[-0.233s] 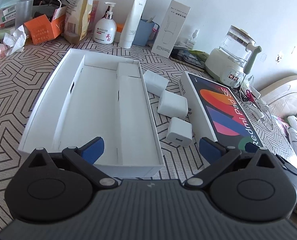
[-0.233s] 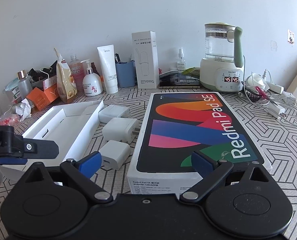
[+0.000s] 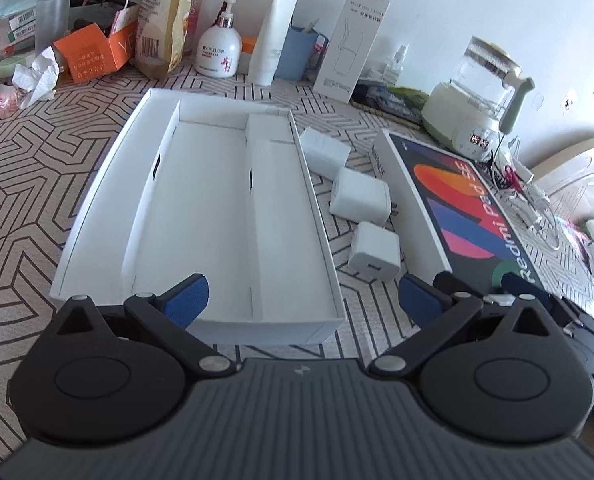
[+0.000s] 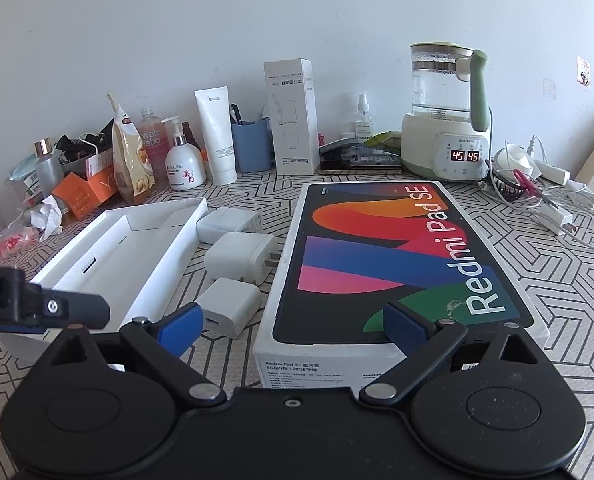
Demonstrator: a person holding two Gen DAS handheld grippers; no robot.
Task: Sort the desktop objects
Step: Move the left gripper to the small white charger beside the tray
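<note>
An open white box tray (image 3: 97,200) with cardboard dividers lies on the patterned table; it also shows in the right wrist view (image 4: 77,256). Three white chargers lie between it and the Redmi Pad SE box lid (image 3: 457,216): far (image 3: 323,150), middle (image 3: 359,196), near (image 3: 373,250). In the right wrist view they show as far (image 4: 229,220), middle (image 4: 241,256), near (image 4: 227,306), left of the lid (image 4: 397,264). My left gripper (image 3: 303,300) is open and empty over the tray's near edge. My right gripper (image 4: 293,326) is open and empty over the lid's near end.
Along the wall stand an orange box (image 3: 93,54), snack bag (image 3: 167,20), lotion pump bottle (image 3: 219,50), white tube (image 3: 273,36), blue cup (image 3: 299,50), tall white carton (image 3: 351,44) and a kettle (image 4: 447,116). Cables and plugs (image 4: 553,204) lie at the right.
</note>
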